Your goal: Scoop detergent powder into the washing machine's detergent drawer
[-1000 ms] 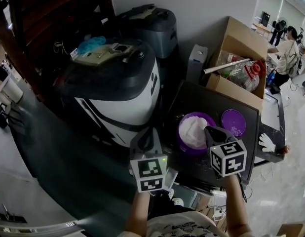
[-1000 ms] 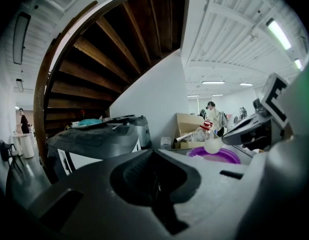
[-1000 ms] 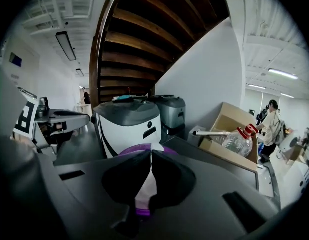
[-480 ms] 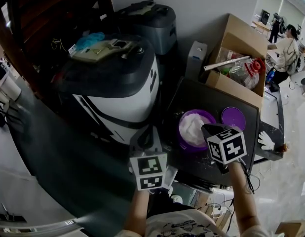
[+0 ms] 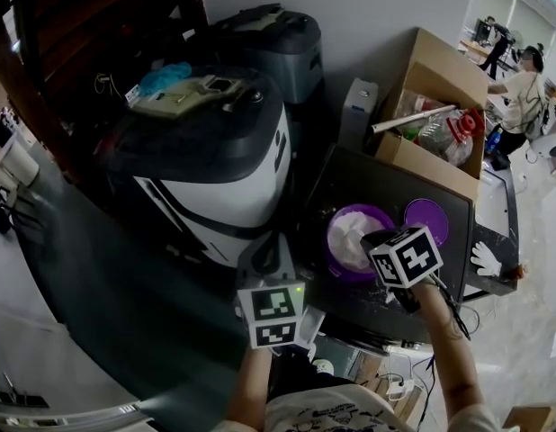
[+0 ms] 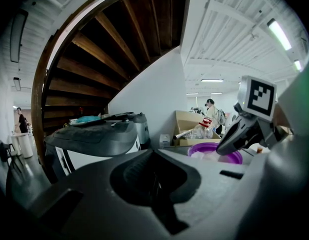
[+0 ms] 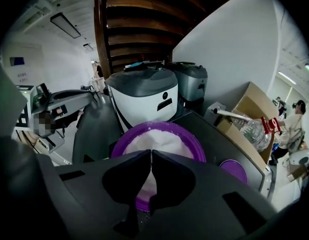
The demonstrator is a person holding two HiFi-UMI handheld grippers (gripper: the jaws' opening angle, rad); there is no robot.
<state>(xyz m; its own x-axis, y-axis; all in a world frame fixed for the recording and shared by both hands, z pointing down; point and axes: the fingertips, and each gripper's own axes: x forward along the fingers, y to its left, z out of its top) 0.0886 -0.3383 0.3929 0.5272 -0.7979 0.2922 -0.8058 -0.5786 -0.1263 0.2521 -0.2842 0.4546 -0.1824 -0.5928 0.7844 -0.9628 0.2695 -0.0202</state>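
Observation:
A purple tub [image 5: 343,261] of white detergent powder [image 5: 350,232] stands open on a dark table [image 5: 458,207]. My right gripper [image 5: 374,239] is shut, and its tips hang over the tub's near right rim. In the right gripper view the jaws [image 7: 151,153] meet just above the powder [image 7: 159,139]; I see nothing held between them. My left gripper [image 5: 265,252] is shut and empty, low at the front, between the tub and the white and grey washing machine [image 5: 210,151]. No detergent drawer shows in any view.
The tub's purple lid [image 5: 426,216] lies to the right of it. Behind stand an open cardboard box [image 5: 440,79] with bottles and a second grey machine [image 5: 271,43]. A dark staircase [image 6: 109,44] rises at the left. A person [image 5: 528,84] stands at the far right.
My right gripper has moved up and slightly left, closer over the powder tub, and its marker cube has tilted. The left gripper has stayed put.

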